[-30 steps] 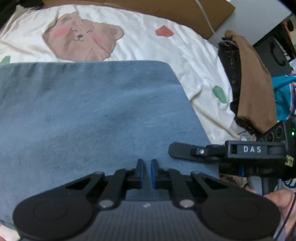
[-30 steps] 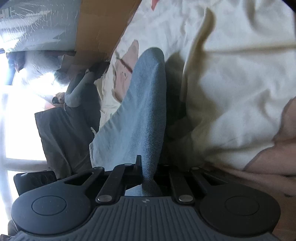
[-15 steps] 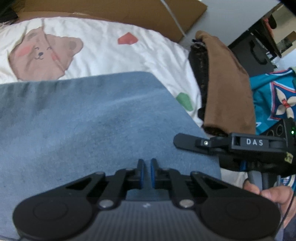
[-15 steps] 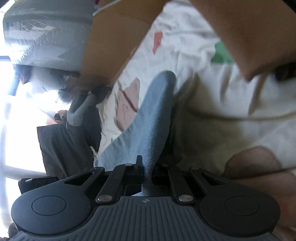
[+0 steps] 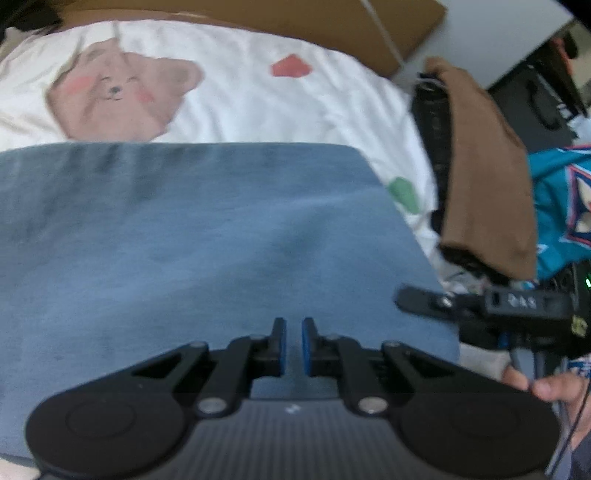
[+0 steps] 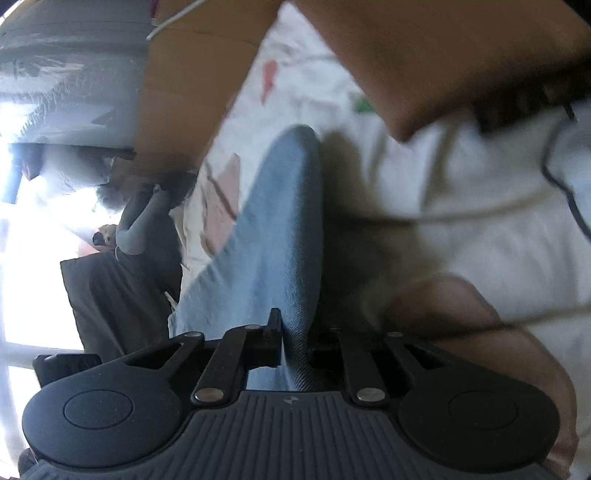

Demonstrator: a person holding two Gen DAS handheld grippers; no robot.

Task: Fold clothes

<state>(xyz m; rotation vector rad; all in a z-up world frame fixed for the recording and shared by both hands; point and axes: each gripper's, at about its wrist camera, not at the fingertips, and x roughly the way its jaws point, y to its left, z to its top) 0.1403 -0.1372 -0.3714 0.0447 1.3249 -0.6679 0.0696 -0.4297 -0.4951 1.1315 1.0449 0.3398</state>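
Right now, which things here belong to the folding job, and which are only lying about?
Part of the job:
- blue cloth
- left gripper
- right gripper, jaws opening, cloth between them

Lying about:
- bear bedsheet
- brown garment
- teal patterned fabric
- cardboard

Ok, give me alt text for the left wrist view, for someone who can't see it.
The left gripper pinches the near edge of a folded blue garment lying on a bear-print sheet. The right gripper reaches its right corner; brown clothing lies beyond.

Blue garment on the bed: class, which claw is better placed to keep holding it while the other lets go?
Probably the left claw: shut on the blue garment. The right claw is opening, fabric between its jaws.
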